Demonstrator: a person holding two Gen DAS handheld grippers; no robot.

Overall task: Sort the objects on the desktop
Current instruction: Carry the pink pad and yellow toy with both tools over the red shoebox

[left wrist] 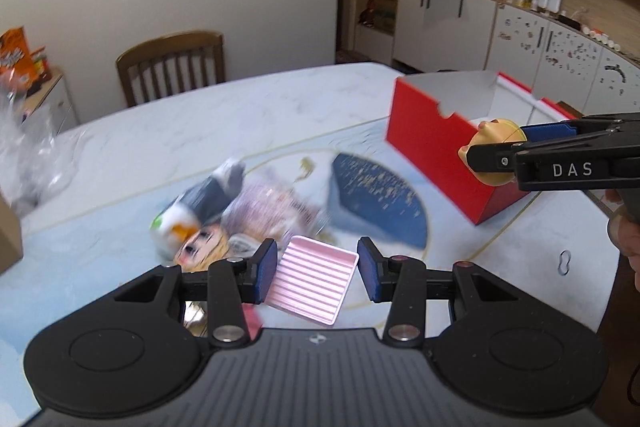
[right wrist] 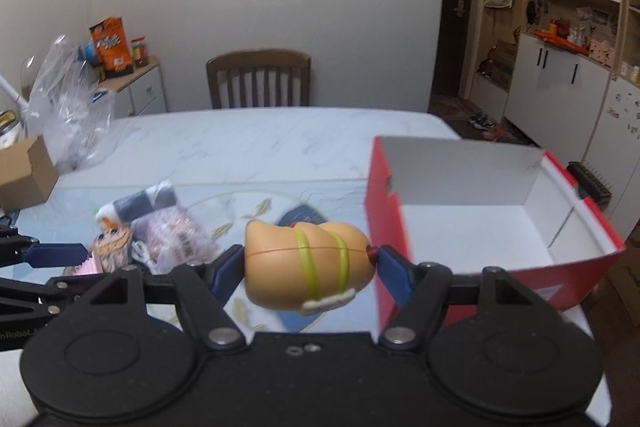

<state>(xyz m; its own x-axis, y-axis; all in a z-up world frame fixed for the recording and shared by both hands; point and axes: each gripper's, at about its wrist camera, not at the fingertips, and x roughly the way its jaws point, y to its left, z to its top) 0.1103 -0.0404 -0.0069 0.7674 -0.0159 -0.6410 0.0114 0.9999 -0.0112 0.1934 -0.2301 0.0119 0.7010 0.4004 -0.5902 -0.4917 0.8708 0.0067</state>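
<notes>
Right claw (right wrist: 308, 263) pinching toy (right wrist: 304, 263) end to end: light, stiff, slippery. Left claw (left wrist: 316, 271) part-open, tray (left wrist: 314, 281) between pads; grip uncertain.

Left gripper (left wrist: 316, 269) angled downward, jaws partly apart, right gripper (right wrist: 308, 261) wider — clamping, pads pressed in.

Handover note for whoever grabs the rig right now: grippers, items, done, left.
Left gripper: shut on a pink ridged tray, lifted off the table.
Right gripper: shut on a tan hot-dog toy, held in the air just left of the red box.
Red box: open, interior looks empty.
Still piled on the table mat: big-eyed figure, penguin-like plush, purple packet, dark blue item.
Done: two items picked. Left: box them, then sort the pile.
</notes>
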